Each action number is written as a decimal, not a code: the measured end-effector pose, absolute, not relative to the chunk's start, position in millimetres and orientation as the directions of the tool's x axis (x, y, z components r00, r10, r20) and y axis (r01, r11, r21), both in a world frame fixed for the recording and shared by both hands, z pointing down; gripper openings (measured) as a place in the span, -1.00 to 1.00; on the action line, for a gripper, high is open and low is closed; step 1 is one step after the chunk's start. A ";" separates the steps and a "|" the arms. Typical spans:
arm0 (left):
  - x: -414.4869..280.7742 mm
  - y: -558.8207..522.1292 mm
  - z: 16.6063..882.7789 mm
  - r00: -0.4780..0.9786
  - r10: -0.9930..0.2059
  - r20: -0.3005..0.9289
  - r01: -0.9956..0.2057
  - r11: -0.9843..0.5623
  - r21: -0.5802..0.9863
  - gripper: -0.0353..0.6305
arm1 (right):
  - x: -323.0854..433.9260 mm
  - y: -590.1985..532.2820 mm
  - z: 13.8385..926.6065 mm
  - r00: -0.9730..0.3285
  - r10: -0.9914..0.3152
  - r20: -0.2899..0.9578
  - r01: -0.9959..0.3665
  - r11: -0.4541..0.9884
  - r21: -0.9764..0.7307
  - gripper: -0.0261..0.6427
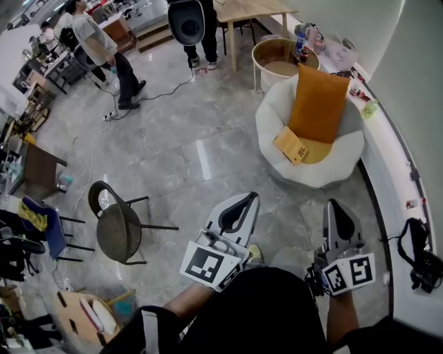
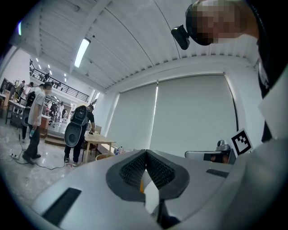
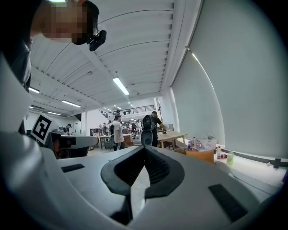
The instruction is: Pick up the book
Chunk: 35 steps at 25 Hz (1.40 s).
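The book (image 1: 291, 145), tan and flat, lies on the seat of a white round armchair (image 1: 311, 171), in front of an upright orange cushion (image 1: 318, 104). Both grippers are held level over the grey floor, a good way short of the armchair. My left gripper (image 1: 248, 198) points toward the chair's left side. Its jaws are shut with nothing between them (image 2: 146, 152). My right gripper (image 1: 333, 204) is below the chair's right side, also shut and empty (image 3: 145, 148). The orange cushion (image 3: 200, 156) shows small in the right gripper view.
A black wire chair (image 1: 118, 228) stands at the left. Behind the armchair stands a round tub table (image 1: 280, 62) and a wooden table (image 1: 252, 10). A white ledge (image 1: 387, 159) curves along the right, with a black bag (image 1: 419, 259). People stand at the far left.
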<state>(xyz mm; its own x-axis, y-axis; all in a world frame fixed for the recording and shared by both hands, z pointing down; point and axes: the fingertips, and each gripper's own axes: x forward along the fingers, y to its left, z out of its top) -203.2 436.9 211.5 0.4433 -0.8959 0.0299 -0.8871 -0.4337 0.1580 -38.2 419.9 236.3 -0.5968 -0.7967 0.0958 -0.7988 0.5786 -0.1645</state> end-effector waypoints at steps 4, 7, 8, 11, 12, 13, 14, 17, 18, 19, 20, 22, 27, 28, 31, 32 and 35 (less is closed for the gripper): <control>-205.6 441.7 214.0 0.448 -0.894 0.031 -0.884 -0.437 0.163 -0.88 | -37.0 423.6 234.0 -0.586 -0.805 0.097 -0.808 0.569 -0.154 -0.88; -205.4 444.1 215.2 0.449 -0.893 0.029 -0.882 -0.438 0.171 -0.88 | -32.8 426.3 233.3 -0.573 -0.814 0.101 -0.817 0.557 -0.149 -0.88; -204.9 444.8 215.3 0.451 -0.892 0.027 -0.881 -0.440 0.173 -0.88 | -31.1 427.1 232.8 -0.569 -0.816 0.102 -0.820 0.553 -0.146 -0.88; -205.0 446.3 214.6 0.452 -0.892 0.021 -0.880 -0.442 0.174 -0.88 | -28.9 428.8 231.5 -0.562 -0.821 0.106 -0.826 0.547 -0.137 -0.88; -205.2 446.5 214.1 0.451 -0.892 0.019 -0.880 -0.442 0.173 -0.88 | -28.8 429.2 231.2 -0.561 -0.821 0.107 -0.826 0.547 -0.134 -0.88; -205.1 446.5 213.6 0.451 -0.892 0.018 -0.881 -0.441 0.173 -0.88 | -28.7 429.3 231.0 -0.560 -0.822 0.107 -0.827 0.547 -0.132 -0.88; -204.9 446.2 213.2 0.450 -0.893 0.016 -0.881 -0.441 0.173 -0.88 | -28.6 428.9 230.8 -0.559 -0.822 0.106 -0.828 0.546 -0.130 -0.88; -203.5 444.5 214.4 0.450 -0.893 0.019 -0.881 -0.441 0.172 -0.88 | -28.8 426.7 230.6 -0.558 -0.824 0.101 -0.828 0.545 -0.129 -0.88; -202.7 443.8 215.2 0.450 -0.893 0.022 -0.881 -0.440 0.172 -0.88 | -28.1 426.1 231.0 -0.558 -0.824 0.100 -0.828 0.544 -0.133 -0.88; -201.6 442.9 215.6 0.451 -0.892 0.025 -0.881 -0.441 0.171 -0.88 | -27.0 425.5 231.6 -0.557 -0.824 0.099 -0.828 0.544 -0.137 -0.88; -200.3 441.6 215.2 0.452 -0.892 0.027 -0.881 -0.442 0.169 -0.88 | -25.5 424.4 232.2 -0.557 -0.825 0.099 -0.828 0.543 -0.140 -0.88; -197.6 437.7 213.7 0.454 -0.891 0.027 -0.881 -0.444 0.164 -0.88 | -22.1 420.5 233.7 -0.555 -0.825 0.101 -0.829 0.540 -0.143 -0.88; -192.2 420.6 215.7 0.454 -0.890 0.044 -0.882 -0.442 0.161 -0.88 | -14.7 405.7 239.2 -0.555 -0.824 0.115 -0.829 0.535 -0.163 -0.88; -190.6 416.3 216.1 0.454 -0.890 0.048 -0.883 -0.442 0.161 -0.88 | -13.7 402.5 240.5 -0.557 -0.822 0.120 -0.828 0.536 -0.165 -0.88; -183.3 402.4 217.8 0.454 -0.889 0.058 -0.883 -0.440 0.162 -0.88 | -8.8 390.6 245.3 -0.563 -0.815 0.136 -0.824 0.540 -0.173 -0.88; -180.7 397.2 218.3 0.454 -0.889 0.060 -0.883 -0.440 0.163 -0.88 | -6.4 385.6 246.6 -0.565 -0.814 0.139 -0.822 0.541 -0.177 -0.88; -173.5 379.5 220.3 0.454 -0.888 0.068 -0.883 -0.439 0.165 -0.88 | 0.8 367.7 249.0 -0.568 -0.811 0.141 -0.820 0.541 -0.189 -0.88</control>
